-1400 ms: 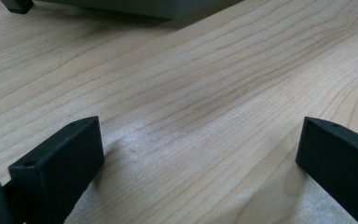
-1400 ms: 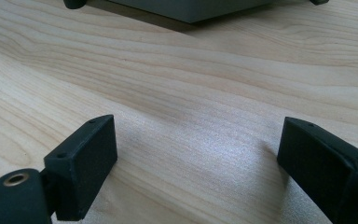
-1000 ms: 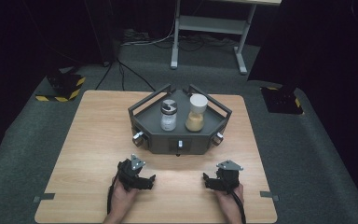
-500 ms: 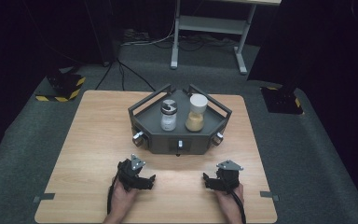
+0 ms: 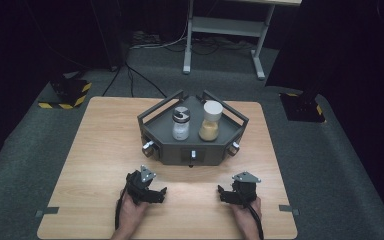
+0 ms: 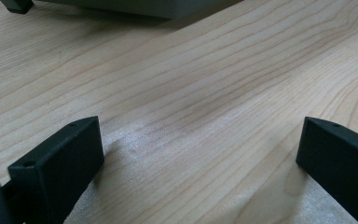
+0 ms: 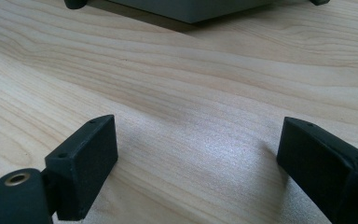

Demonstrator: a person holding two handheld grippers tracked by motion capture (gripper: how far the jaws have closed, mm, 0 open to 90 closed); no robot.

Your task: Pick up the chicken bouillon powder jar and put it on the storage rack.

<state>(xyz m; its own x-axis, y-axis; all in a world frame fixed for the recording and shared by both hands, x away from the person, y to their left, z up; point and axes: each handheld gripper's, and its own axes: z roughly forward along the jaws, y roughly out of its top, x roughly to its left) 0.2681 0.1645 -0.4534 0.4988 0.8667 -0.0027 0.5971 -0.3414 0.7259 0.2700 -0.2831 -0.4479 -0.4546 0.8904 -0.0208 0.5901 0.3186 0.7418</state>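
Near the table's (image 5: 100, 130) front edge, the left gripper (image 5: 152, 195) and right gripper (image 5: 227, 196) are rested with jaws spread and empty, seemingly in readiness, while both jars, clear jar (image 5: 181, 124) and spice jar (image 5: 210, 121), are kept upright on the grey tray (image 5: 170, 150) at mid-table.

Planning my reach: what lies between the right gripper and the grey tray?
Bare wooden table between right gripper and grey tray, per the high view.

Two grippers, left gripper (image 5: 159, 194) and right gripper (image 5: 224, 194); beyond them one grey tray (image 5: 166, 134); on it two jars, black-lidded jar (image 5: 181, 123), white-lidded jar (image 5: 210, 120); under all, one table (image 5: 100, 150).
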